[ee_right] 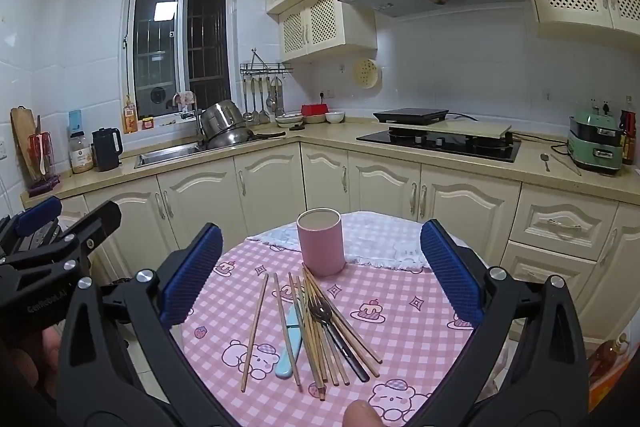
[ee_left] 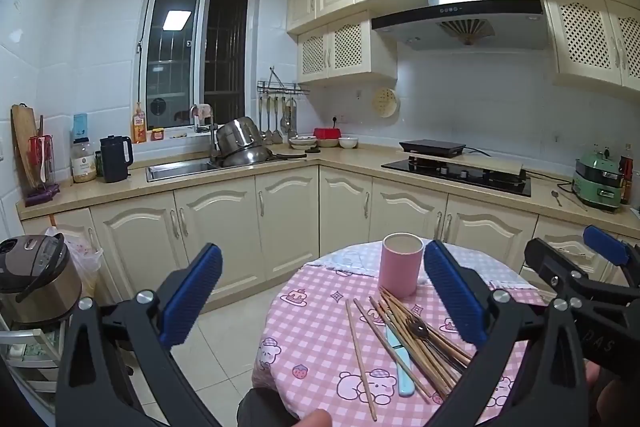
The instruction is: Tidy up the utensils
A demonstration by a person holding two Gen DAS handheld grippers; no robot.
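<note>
The chopsticks [ee_right: 320, 331] lie fanned on the checked cloth of the round table [ee_right: 420, 339], just before the upright pink cup [ee_right: 321, 242], crossing a dark spoon [ee_right: 320, 311] and a pale blue handle [ee_right: 289, 351]. Thin, stiff, light wood, likely to roll: pinch mid-length. Both the right hand-held gripper [ee_right: 318, 267] and left hand-held gripper [ee_left: 322, 291] hover spread wide, empty
</note>
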